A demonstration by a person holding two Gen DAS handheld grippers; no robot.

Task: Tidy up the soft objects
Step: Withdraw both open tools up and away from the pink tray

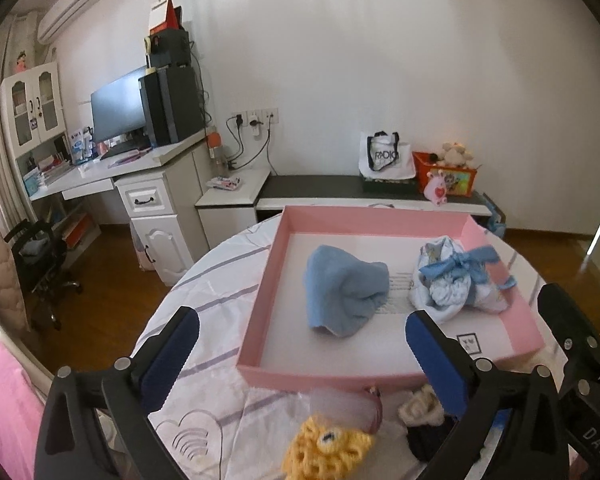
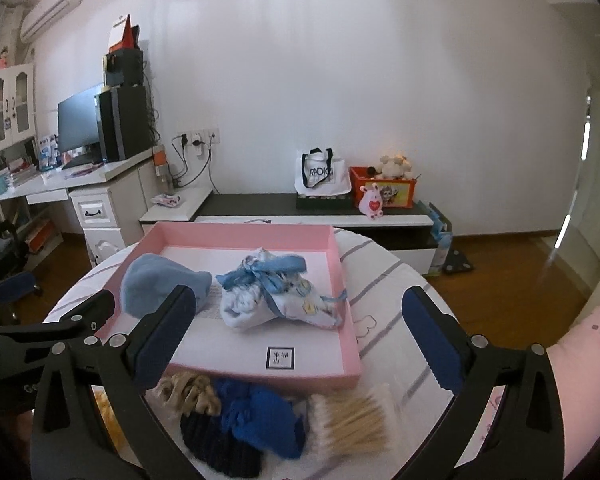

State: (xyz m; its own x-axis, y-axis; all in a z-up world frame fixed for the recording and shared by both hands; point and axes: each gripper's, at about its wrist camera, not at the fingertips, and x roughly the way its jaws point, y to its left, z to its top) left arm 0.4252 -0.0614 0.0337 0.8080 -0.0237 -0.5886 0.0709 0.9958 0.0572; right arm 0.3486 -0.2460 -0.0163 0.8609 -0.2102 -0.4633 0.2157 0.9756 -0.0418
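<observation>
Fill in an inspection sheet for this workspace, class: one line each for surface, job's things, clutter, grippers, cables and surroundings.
Surface: round table under a white cloth with grey stripes.
Job's things: pink tray holds a blue towel and a tied baby-clothes bundle, lying apart. Outside it, at the near edge: yellow knitted toy, beige scrunchie, blue knitted piece, dark knitted piece, cream fringed piece.
Clutter: nothing seen.
Grippers: left gripper and right gripper both open, holding nothing.
Cables: plugs and leads hang from wall sockets.
Surroundings: desk with monitor, low bench with tote bag and toy box; pink sleeve.
</observation>
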